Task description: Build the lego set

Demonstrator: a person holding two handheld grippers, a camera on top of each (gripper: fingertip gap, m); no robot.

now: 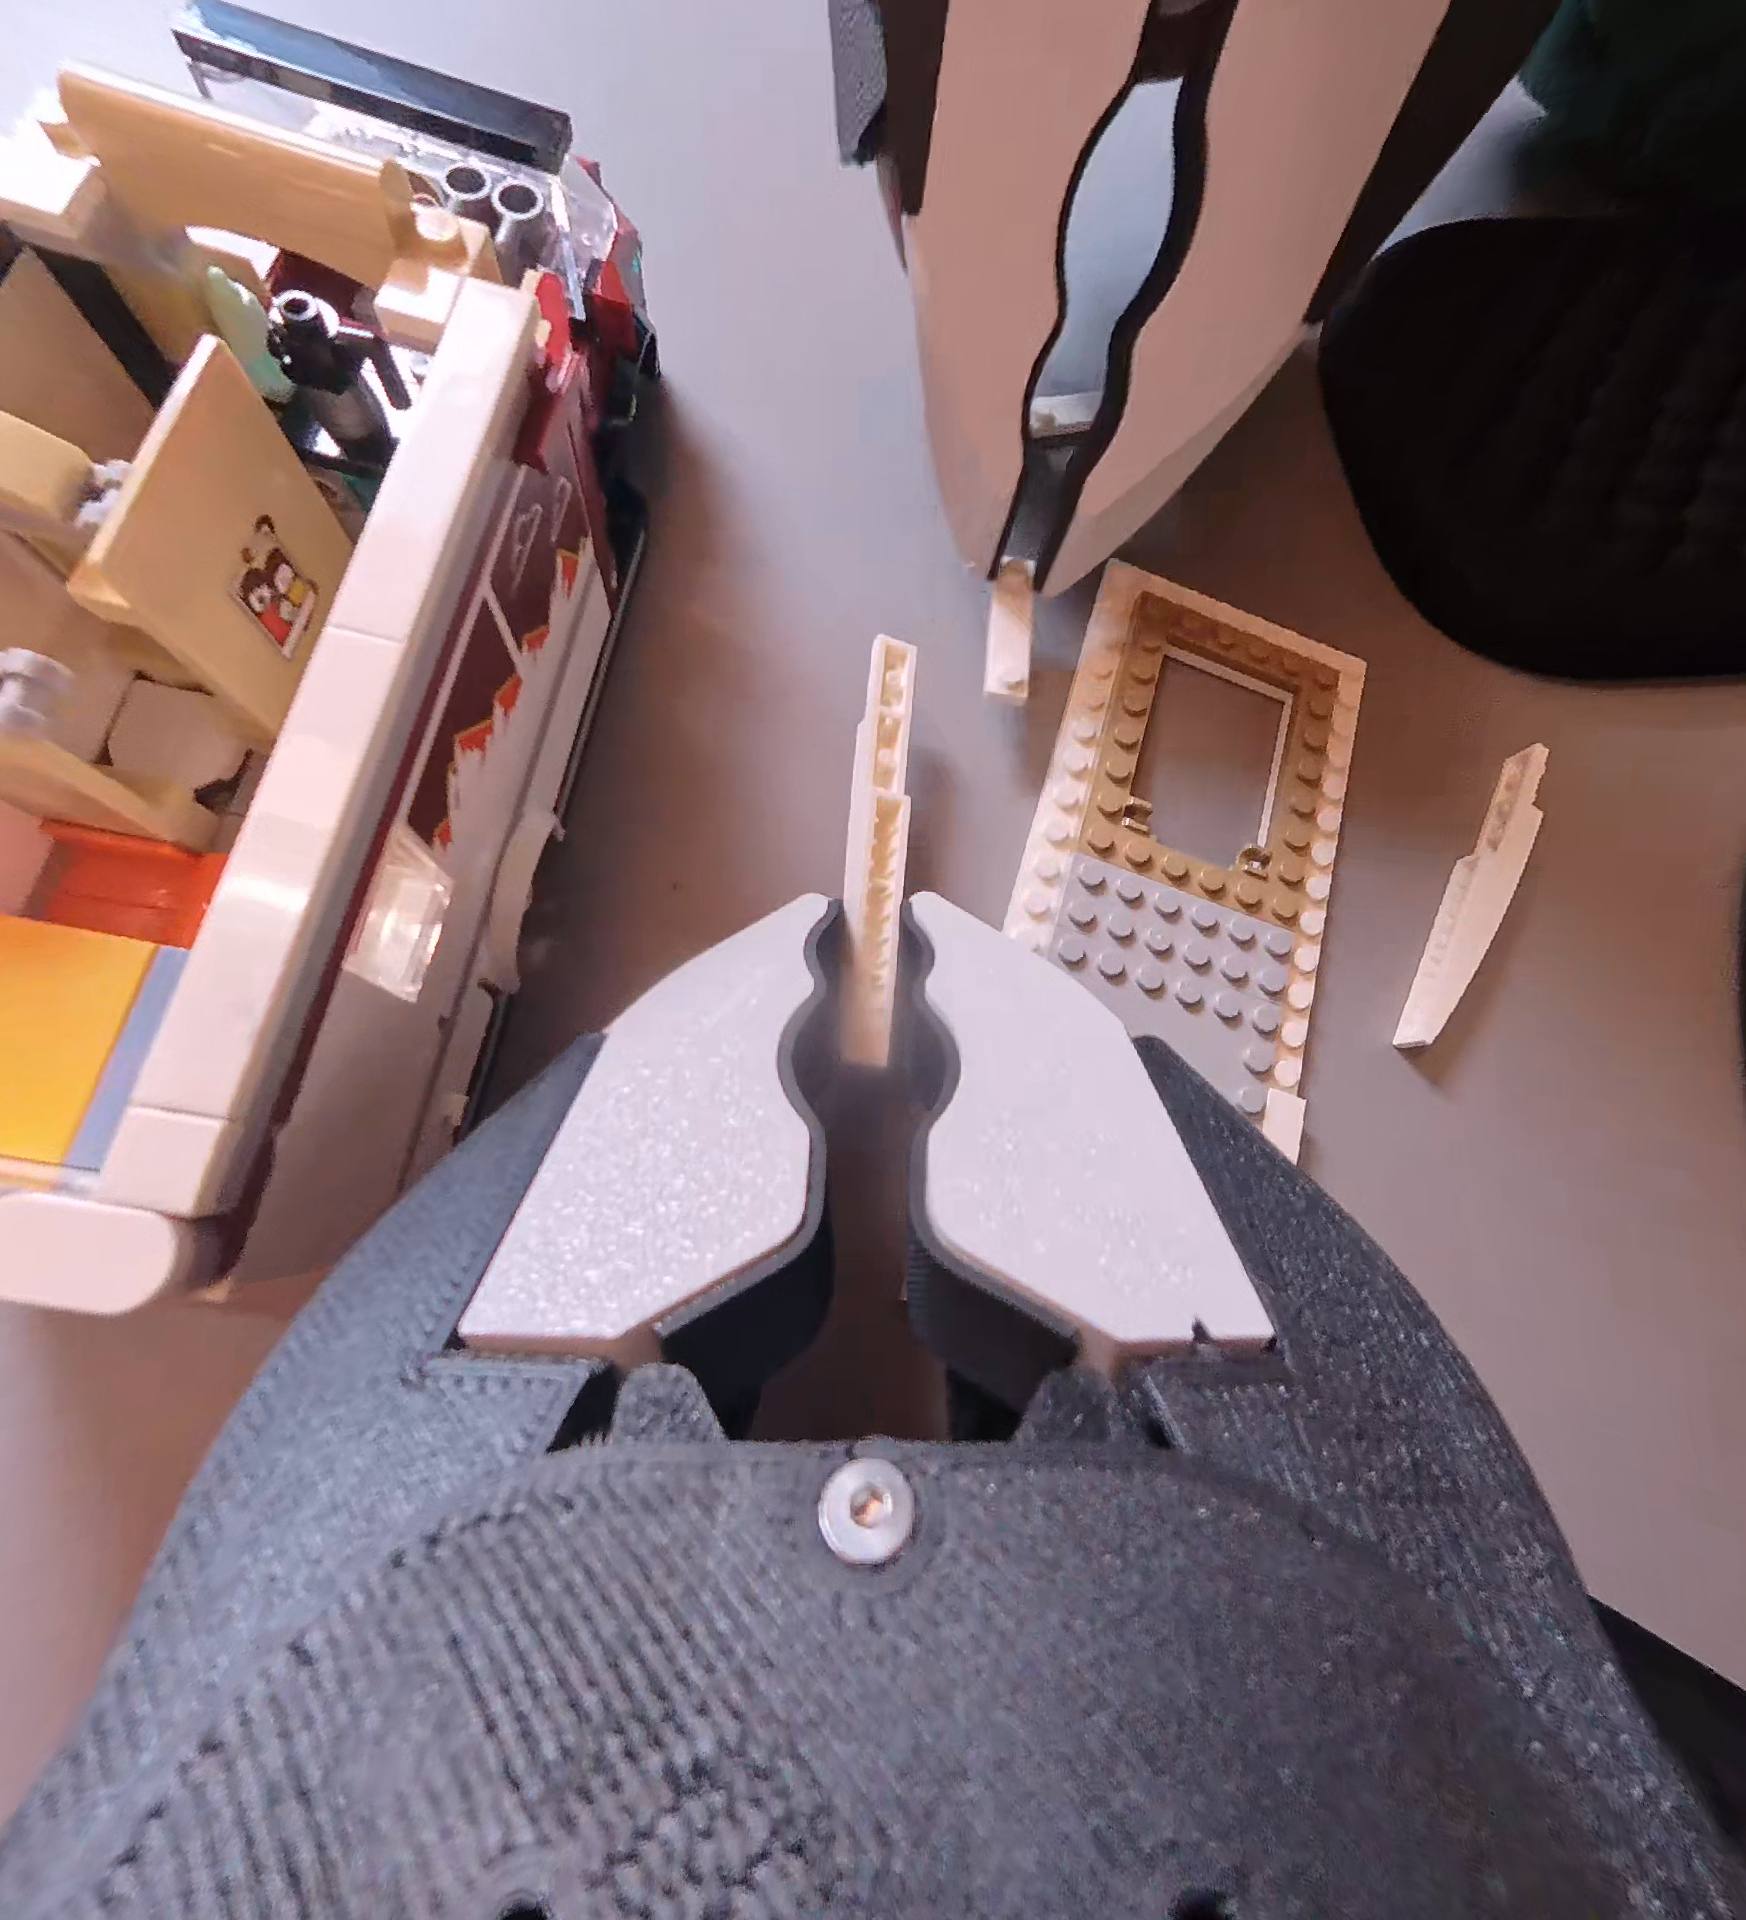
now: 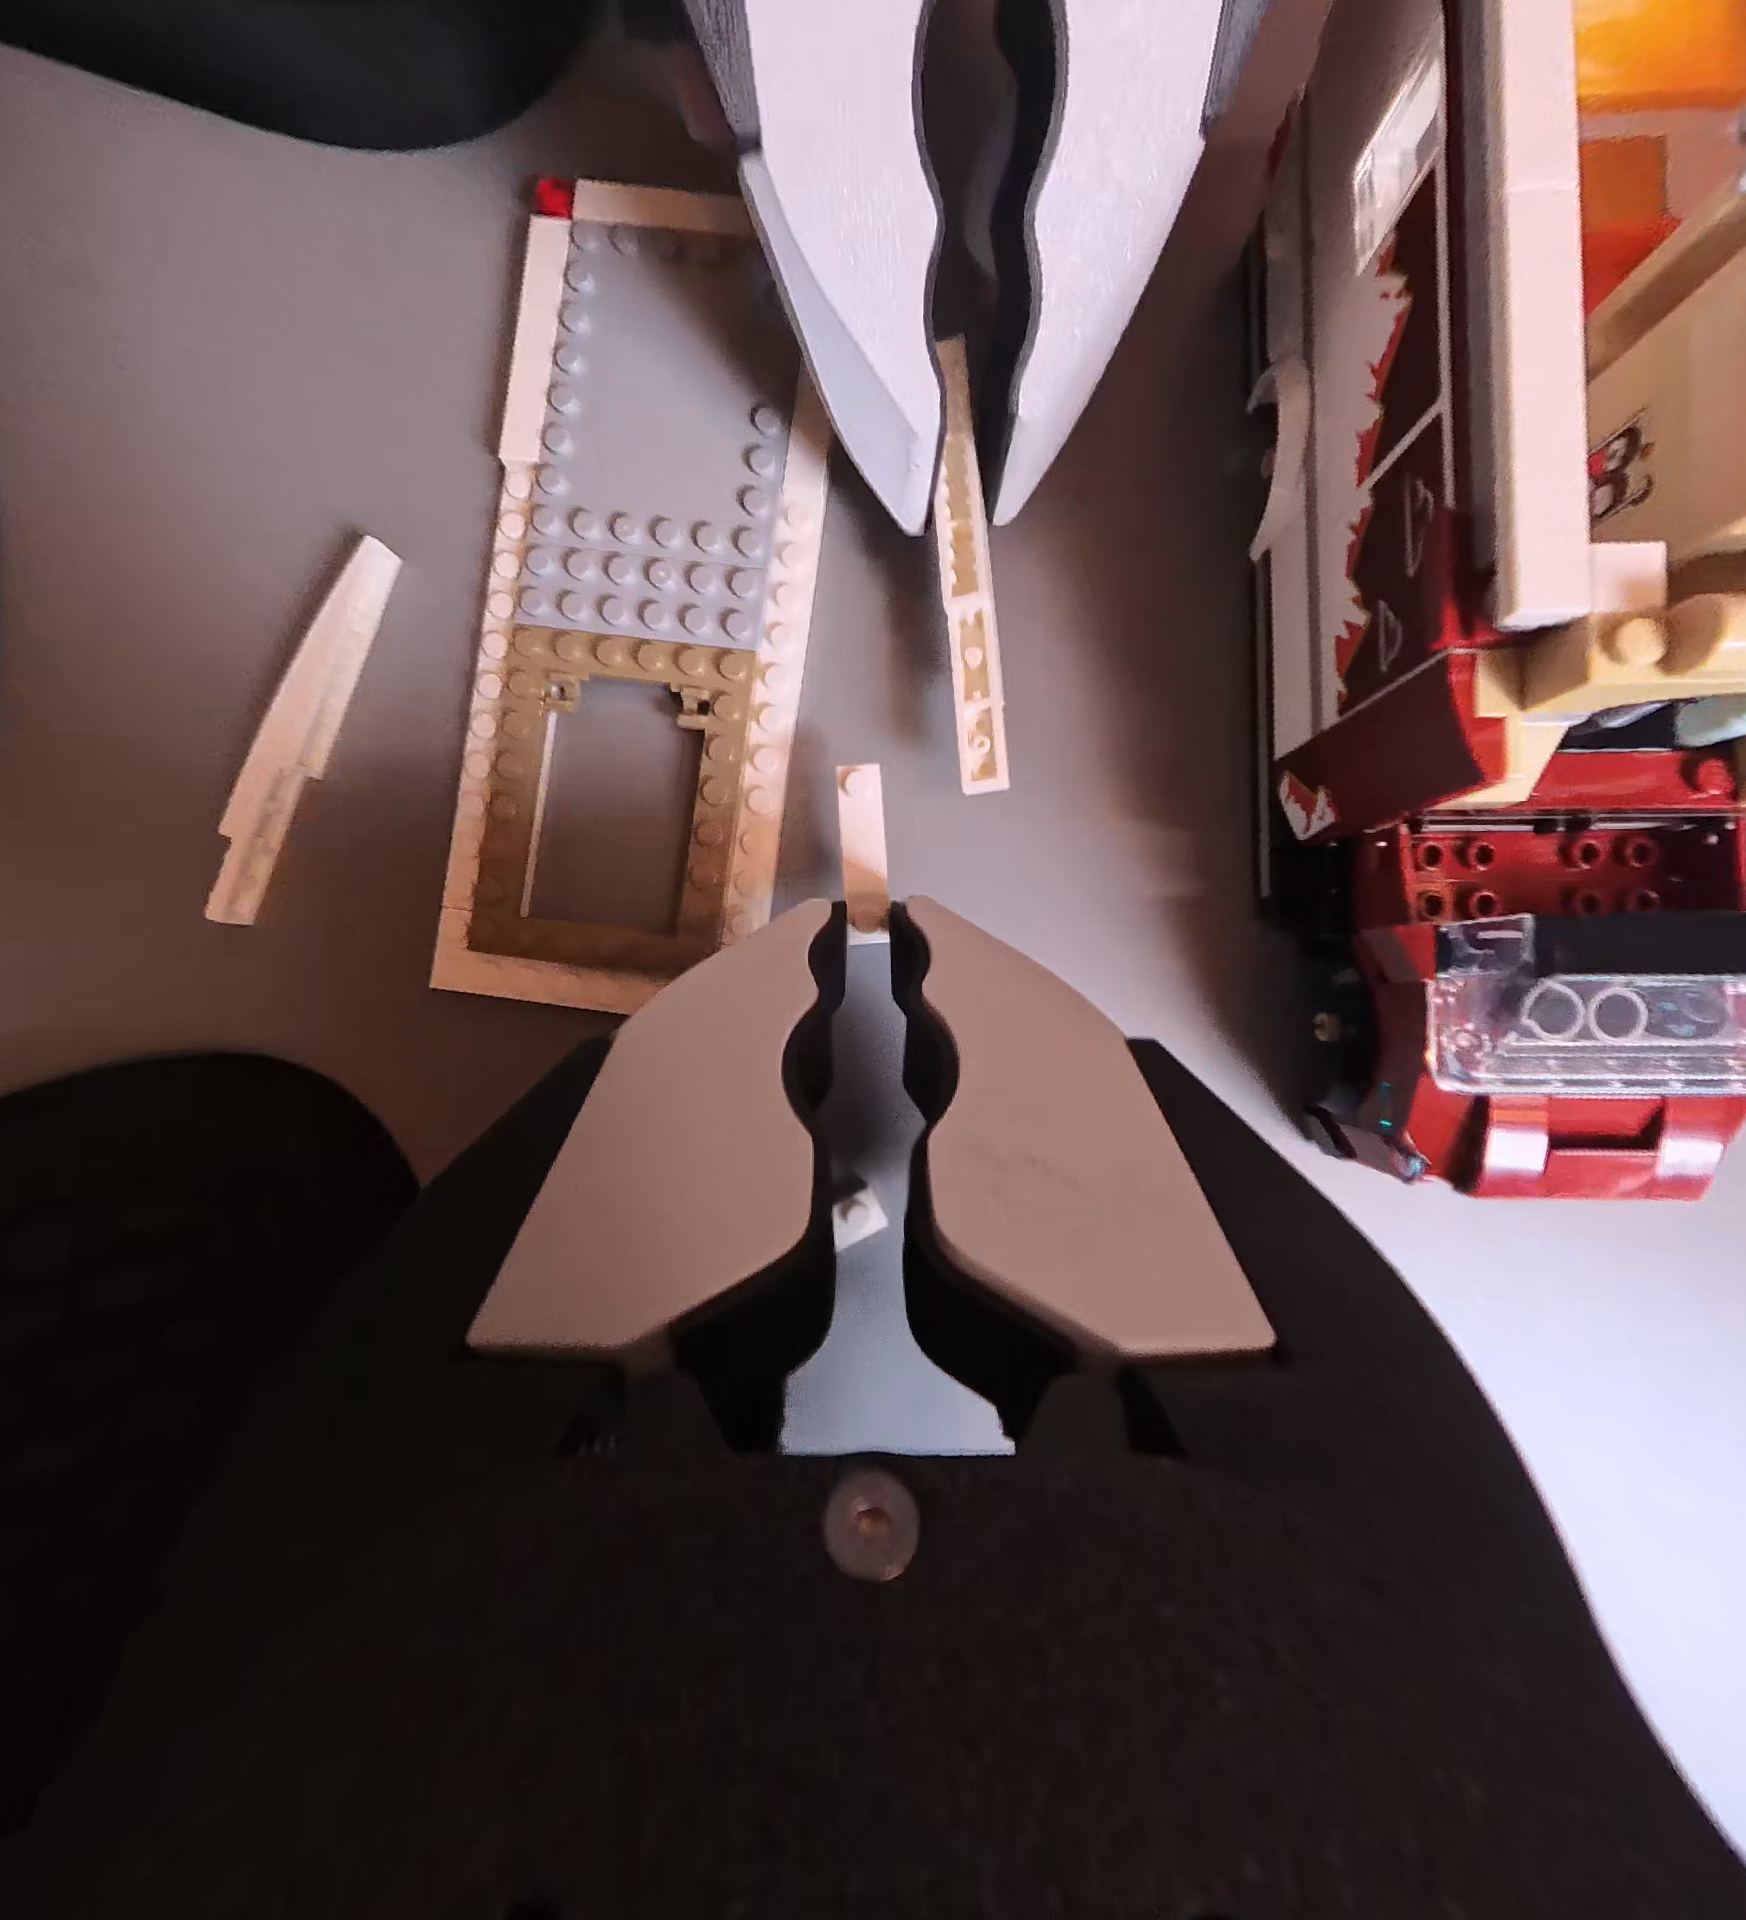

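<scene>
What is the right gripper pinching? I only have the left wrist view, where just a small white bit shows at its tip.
Observer: A short white plate with a stud at its far end. The right gripper clamps the near end between its fingers.
Operator: Anything at the studded panel's grey end that I'm missing?
Observer: A red piece sits at one corner of the studded panel.
Operator: And beneath that gripper?
Observer: A small white piece shows through the gap behind the fingertips.
</scene>
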